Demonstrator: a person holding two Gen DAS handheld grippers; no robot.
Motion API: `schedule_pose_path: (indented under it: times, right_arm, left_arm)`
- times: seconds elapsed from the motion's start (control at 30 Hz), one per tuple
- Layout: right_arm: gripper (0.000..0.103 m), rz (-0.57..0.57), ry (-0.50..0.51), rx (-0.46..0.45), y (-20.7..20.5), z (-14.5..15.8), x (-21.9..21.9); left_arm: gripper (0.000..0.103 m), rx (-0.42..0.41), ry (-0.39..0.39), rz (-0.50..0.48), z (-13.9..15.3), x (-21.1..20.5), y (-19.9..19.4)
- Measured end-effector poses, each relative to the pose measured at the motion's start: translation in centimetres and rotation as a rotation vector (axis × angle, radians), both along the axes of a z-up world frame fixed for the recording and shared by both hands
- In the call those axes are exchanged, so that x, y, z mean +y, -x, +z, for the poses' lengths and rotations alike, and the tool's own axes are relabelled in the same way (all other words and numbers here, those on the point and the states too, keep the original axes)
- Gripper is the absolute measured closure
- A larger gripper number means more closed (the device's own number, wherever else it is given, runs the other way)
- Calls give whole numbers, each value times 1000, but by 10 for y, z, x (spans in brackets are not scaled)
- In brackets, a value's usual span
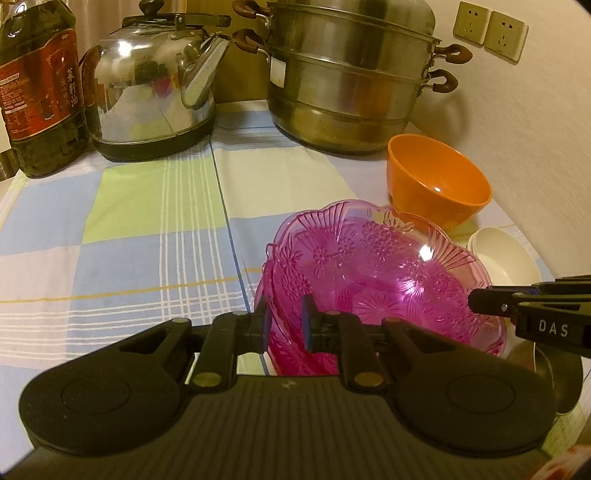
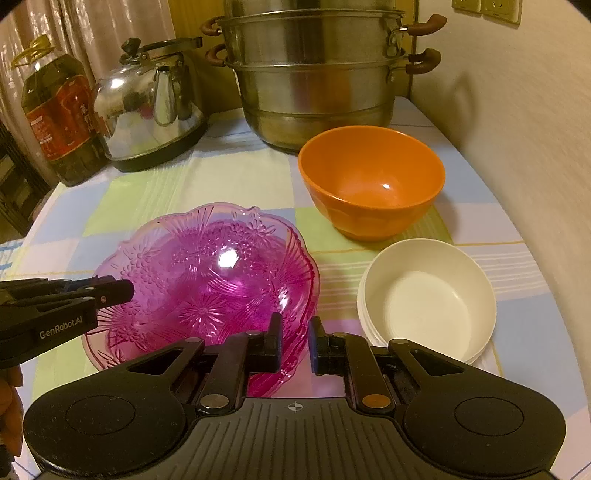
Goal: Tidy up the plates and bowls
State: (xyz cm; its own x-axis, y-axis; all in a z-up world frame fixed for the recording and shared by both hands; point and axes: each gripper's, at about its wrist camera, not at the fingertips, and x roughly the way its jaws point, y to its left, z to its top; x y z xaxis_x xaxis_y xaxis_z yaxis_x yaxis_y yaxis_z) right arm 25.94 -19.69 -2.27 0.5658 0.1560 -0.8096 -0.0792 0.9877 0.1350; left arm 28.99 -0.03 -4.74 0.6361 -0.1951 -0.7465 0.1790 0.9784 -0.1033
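Left gripper (image 1: pixel 284 321): blue-padded fingers set a narrow gap apart, straddling the near-left rim of the pink dishes (image 1: pixel 373 269). Whether the pads actually bite the rim cannot be told; plastic shows between them.

Right gripper (image 2: pixel 295 341): same posture on the opposite side, fingers slightly apart with the pink rim (image 2: pixel 207 284) running through the gap. Contact unclear here too.

Each gripper also shows in the other's view as a black tip reaching in over the dish edge.

Pink dishes: translucent, moulded with flower and fan patterns, scalloped edge. Left wrist view shows a second pink rim under the top one at the near-left, so at least two are nested. They tilt, near-left side lower. They sit on the checked tablecloth (image 1: pixel 147 229), pale blue, green and white squares.

Just right of the pink stack: white bowls (image 2: pixel 428 299), nested, several rims visible at the left edge, upright.

Behind those, near but apart: orange bowl (image 2: pixel 373 184), upright, interior bare.

Farther back, against the wall: stacked steel steamer pot (image 2: pixel 314 81) with brown handles, directly behind the orange bowl. Left of it, a steel kettle (image 2: pixel 147 110) with dark base. Far left, an oil bottle (image 2: pixel 59 114) with red label.

Wall sockets (image 1: pixel 491 29) above right of the steamer.
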Motion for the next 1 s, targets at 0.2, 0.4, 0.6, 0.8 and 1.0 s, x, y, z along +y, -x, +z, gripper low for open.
schedule_pose_path:
  times: [0.2, 0.4, 0.6, 0.8, 1.0]
  right_arm:
    - [83, -8, -4, 21, -4, -4, 0]
    - [47, -53, -32, -15, -4, 1, -8]
    - [47, -53, -37, -13, -4, 2, -8]
    - [47, -45, -39, -18, -2, 3, -7]
    - [47, -43, -41, -26, -1, 4, -6]
  left_arm:
    - [77, 6, -35, -6, -1, -4, -2]
    - [76, -7, -20, 23, 1, 5, -3]
    - [76, -12, -8, 36, 2, 9, -4]
    - [76, -15, 0, 33, 3, 7, -3]
    - [76, -19, 17, 39, 5, 8, -1]
